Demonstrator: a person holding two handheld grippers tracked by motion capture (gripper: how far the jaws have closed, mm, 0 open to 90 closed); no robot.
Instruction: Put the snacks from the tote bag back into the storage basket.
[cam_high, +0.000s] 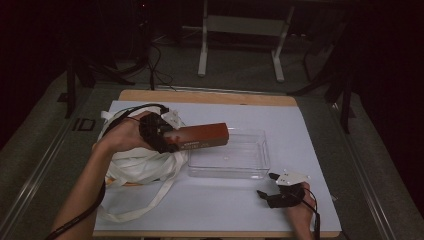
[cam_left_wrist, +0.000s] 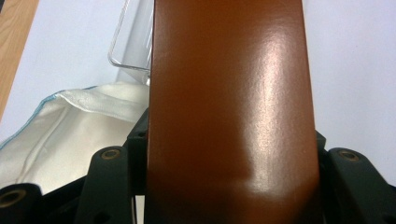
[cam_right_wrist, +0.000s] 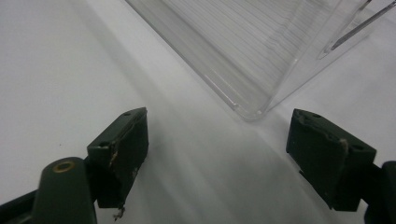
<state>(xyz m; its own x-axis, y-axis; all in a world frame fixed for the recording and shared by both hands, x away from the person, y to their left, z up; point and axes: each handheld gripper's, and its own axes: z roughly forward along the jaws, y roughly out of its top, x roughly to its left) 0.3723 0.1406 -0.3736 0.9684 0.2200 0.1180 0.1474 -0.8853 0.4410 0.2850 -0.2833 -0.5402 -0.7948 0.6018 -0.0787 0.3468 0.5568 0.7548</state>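
Note:
A long brown box hangs level just above the left end of a clear plastic tray. My left gripper is shut on the box's left end. In the left gripper view the brown box rises between both jaws, with the tray's corner behind it. My right gripper rests open on the white mat by the tray's front right corner. In the right gripper view its jaws stand wide apart with nothing between them, and the tray corner lies just ahead.
A white bag with loose straps is heaped on the left of the mat, under my left hand, and its cloth shows beside the box. The white mat covers a wooden table. Stands and cables sit on the dark floor beyond.

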